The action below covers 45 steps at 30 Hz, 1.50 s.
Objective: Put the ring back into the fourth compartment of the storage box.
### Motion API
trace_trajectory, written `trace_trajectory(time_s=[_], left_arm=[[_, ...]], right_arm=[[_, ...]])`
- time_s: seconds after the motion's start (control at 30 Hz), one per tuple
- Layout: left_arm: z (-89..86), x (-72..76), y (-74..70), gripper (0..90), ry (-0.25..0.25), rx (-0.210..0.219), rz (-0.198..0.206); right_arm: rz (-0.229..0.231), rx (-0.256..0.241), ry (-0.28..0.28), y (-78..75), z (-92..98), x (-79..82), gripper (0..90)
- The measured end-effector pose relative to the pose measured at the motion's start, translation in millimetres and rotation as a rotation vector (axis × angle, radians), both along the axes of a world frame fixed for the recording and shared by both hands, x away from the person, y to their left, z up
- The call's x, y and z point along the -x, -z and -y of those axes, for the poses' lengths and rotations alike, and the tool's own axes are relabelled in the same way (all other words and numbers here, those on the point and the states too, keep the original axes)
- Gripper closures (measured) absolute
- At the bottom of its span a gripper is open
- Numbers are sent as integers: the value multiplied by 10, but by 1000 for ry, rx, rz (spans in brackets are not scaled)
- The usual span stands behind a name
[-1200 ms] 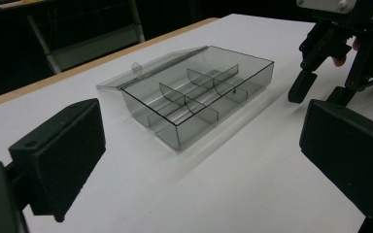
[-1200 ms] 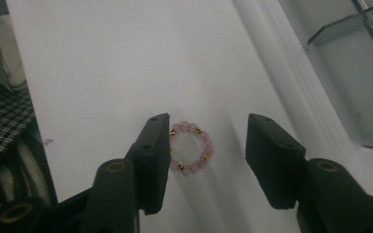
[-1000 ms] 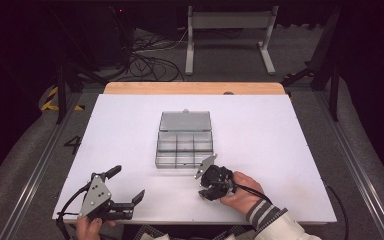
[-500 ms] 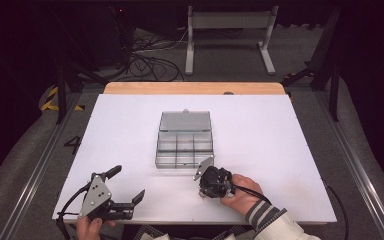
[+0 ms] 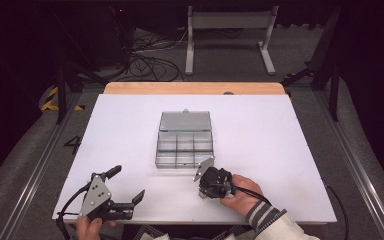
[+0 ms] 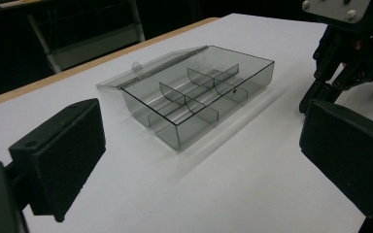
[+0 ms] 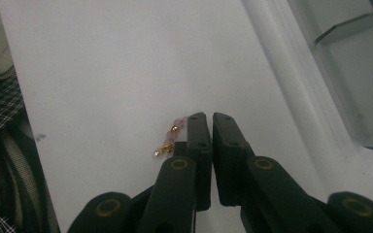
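A clear smoky plastic compartment box (image 5: 185,145) lies open mid-table, its lid (image 5: 185,121) flat behind it; its compartments (image 6: 199,97) look empty. My right gripper (image 5: 204,193) rests on the table just in front of the box's right corner, jaws pointing at the near edge. In the right gripper view its jaws (image 7: 210,119) are shut with only a thin slit between them. A small pink and gold beaded piece (image 7: 170,138) lies against the outer side of one jaw, partly hidden by it. My left gripper (image 5: 127,183) stands open near the front left edge, with nothing between its pads (image 6: 73,145).
The box's corner (image 7: 354,73) lies close beside my right gripper. A checked cloth (image 7: 0,145) shows at the table's near edge. The wooden strip (image 5: 195,88) borders the far side. My right gripper (image 6: 349,53) stands beyond my left gripper's right pad.
My right gripper has shifted slightly left and toward the near edge. The left gripper and the box have stayed still.
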State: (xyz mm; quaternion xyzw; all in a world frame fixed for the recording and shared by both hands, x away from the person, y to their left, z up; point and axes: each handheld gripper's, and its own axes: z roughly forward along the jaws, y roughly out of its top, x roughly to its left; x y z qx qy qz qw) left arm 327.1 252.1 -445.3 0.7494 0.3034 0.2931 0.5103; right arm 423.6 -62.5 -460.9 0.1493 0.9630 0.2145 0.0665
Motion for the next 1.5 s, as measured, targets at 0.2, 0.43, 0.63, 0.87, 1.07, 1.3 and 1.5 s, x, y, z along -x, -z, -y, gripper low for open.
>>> trace_trajectory(time_s=[0.2, 0.43, 0.63, 0.87, 1.07, 1.3, 1.5], left_arm=[[-1, -1, 0, 31, 0, -3, 0], [-3, 0, -1, 31, 0, -1, 0], [-1, 0, 0, 31, 0, -1, 0], [-2, -1, -1, 31, 1, -1, 0], [-3, -1, -1, 31, 0, -1, -1], [-5, 1, -2, 31, 0, 1, 0], [-6, 0, -3, 31, 0, 1, 1]], right_arm=[[11, -24, 11, -57, 19, 6, 868], [33, -48, 19, -138, 41, 4, 869], [61, -69, 33, -234, 57, 5, 868], [81, -81, 32, -311, 49, -6, 869], [99, -89, 31, -401, 9, -32, 868], [114, -92, 38, -493, -30, -70, 869], [125, -95, 39, -527, -58, -87, 868]])
